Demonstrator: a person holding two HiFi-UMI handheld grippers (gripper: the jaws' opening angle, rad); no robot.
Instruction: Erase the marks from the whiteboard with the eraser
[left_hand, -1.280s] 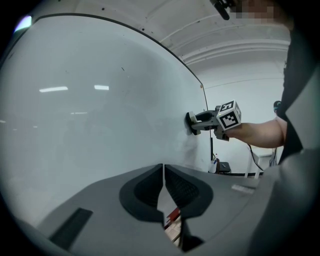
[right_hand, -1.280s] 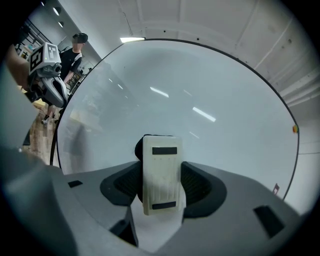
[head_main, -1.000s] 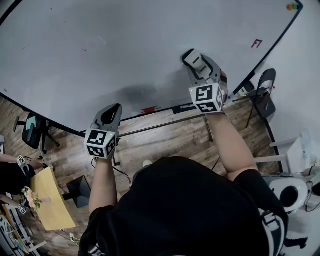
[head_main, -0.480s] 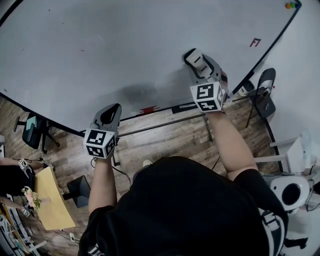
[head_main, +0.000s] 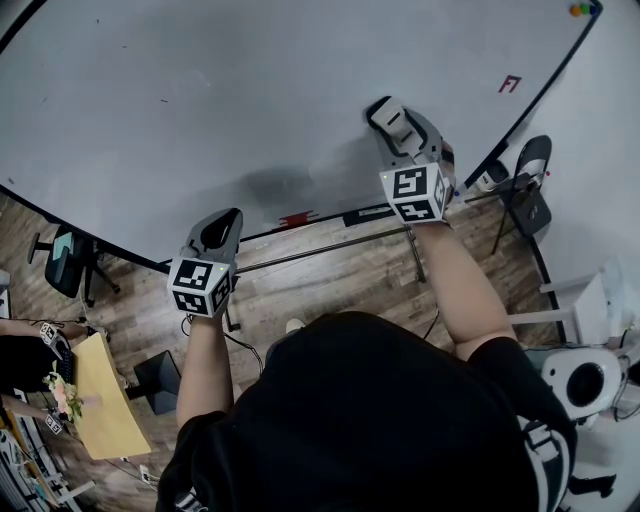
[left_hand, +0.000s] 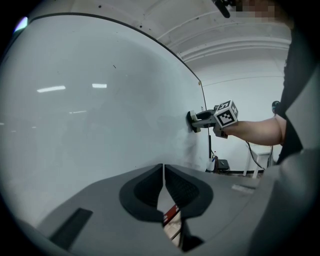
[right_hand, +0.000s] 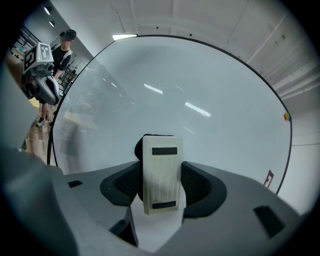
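The whiteboard (head_main: 220, 90) fills the upper part of the head view, and its surface looks wiped, with only faint specks. My right gripper (head_main: 390, 118) is shut on the white eraser (right_hand: 160, 172), whose dark felt side is pressed to the whiteboard (right_hand: 190, 90). The eraser (head_main: 385, 112) shows at the gripper's tip. My left gripper (head_main: 222, 226) hangs by the board's lower edge, shut with nothing between its jaws. In the left gripper view, my left gripper (left_hand: 164, 187) faces the whiteboard (left_hand: 90, 110), and the right gripper (left_hand: 195, 120) touches the board farther off.
A small red mark (head_main: 512, 85) sits near the board's right edge, and coloured magnets (head_main: 582, 12) are at its top right corner. The tray rail (head_main: 330, 250) runs below the board. A chair (head_main: 528, 190) stands to the right, a yellow table (head_main: 95, 400) at lower left. A person (right_hand: 59, 55) stands far off.
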